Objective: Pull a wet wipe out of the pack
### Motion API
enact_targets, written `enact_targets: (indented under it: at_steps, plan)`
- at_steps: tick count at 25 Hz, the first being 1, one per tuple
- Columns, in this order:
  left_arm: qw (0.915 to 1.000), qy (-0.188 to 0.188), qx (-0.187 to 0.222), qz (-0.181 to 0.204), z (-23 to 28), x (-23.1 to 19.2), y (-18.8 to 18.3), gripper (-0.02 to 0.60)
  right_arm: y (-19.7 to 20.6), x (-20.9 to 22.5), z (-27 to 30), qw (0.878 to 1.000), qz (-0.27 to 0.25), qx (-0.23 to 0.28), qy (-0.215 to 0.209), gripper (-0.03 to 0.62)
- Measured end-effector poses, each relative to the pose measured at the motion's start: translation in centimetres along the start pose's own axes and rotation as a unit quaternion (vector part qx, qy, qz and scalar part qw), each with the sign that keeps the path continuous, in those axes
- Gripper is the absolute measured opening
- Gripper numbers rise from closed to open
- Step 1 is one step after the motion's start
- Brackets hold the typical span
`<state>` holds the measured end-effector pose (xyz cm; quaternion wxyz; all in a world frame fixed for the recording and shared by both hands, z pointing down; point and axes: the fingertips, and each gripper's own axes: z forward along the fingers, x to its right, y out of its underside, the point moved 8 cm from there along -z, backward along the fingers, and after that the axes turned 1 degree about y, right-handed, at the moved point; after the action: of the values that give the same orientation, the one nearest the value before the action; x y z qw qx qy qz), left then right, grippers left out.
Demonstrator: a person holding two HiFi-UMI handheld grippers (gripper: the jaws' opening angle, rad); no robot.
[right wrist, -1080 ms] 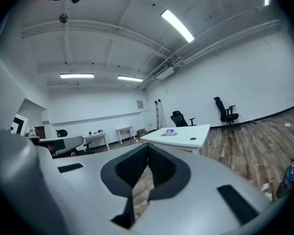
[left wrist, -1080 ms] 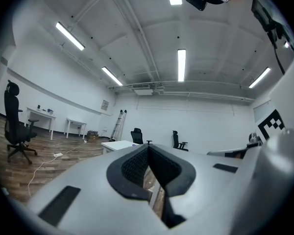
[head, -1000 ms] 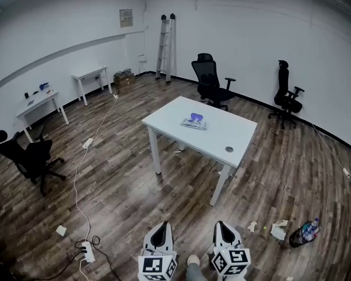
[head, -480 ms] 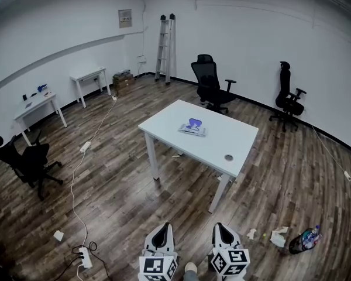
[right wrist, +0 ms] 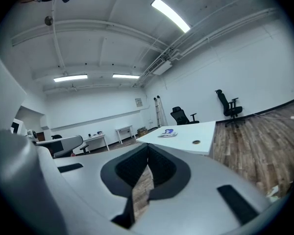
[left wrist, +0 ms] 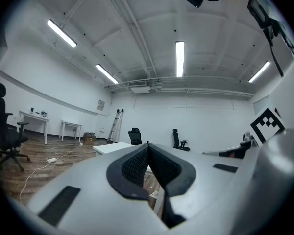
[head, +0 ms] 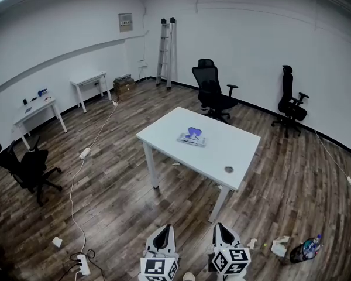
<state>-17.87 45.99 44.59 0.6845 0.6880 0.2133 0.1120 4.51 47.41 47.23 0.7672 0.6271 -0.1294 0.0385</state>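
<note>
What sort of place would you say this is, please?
Probably a sparse office or workroom: a white table stands mid-room on a wood floor, black swivel chairs stand near the white walls, and a ladder leans near the corner.

i'm in a bare, office-like workroom with white walls, a dark plank floor and strip lights overhead. ahead of my left gripper and right gripper stands a white table. beyond it, by the far wall, are a black swivel chair, a second one and a folded ladder. off to the left gripper's left are two small white desks, another black chair and a power strip on the floor.
</note>
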Motion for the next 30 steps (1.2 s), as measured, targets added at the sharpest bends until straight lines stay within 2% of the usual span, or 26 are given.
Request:
enact_targets:
  at_steps: [8, 15, 24, 30]
  plan:
    - [0.9995, -0.006, 0.03, -0.008, 4.3, 0.0, 0.4, -0.003, -1.1, 2.4, 3.8, 1.0, 0.007, -0.001, -0.004, 0.008]
    - [0.9999, -0.01, 0.007, 0.008, 7.9, -0.4, -0.1, -0.003, -2.1, 3.9, 7.0, 1.0, 0.012, -0.002, -0.01, 0.008]
    - [0.9999, 0.005, 0.003, 0.013, 12.5, 0.9, 0.5, -0.003, -2.5, 7.6, 9.3, 1.0, 0.028, -0.009, 0.004, 0.008]
    - [0.9997, 0.015, 0.017, 0.004, 14.4, 1.2, 0.8, -0.003, -2.7, 8.8, 10.1, 0.999, 0.033, -0.016, 0.015, 0.008]
